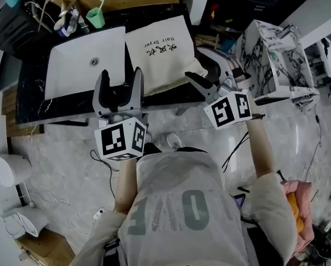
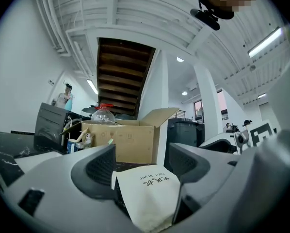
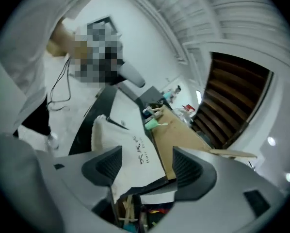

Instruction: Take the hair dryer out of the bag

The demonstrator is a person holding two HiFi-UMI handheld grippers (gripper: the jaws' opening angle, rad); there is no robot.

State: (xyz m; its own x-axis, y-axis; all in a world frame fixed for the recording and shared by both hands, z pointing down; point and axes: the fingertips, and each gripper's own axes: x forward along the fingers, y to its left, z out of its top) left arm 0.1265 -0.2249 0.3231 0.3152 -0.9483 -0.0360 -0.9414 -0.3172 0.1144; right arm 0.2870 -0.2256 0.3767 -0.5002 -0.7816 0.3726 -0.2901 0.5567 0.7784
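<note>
On the bench (image 1: 32, 93), the hair dryer bag (image 1: 164, 54) lies untouched; the left hand-held gripper (image 1: 120, 80) and right hand-held gripper (image 1: 201, 85) gape empty, likely about to grasp it.

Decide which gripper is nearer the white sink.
Left. The left gripper sits at the sink's near right corner; the right gripper is past the cloth bag, at the bag's corner farthest from the sink.

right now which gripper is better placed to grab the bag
Left, probably: the left gripper is level and the bag sits close between its open jaws. The right gripper is open too, but tilted, beside the bag's near corner.
</note>
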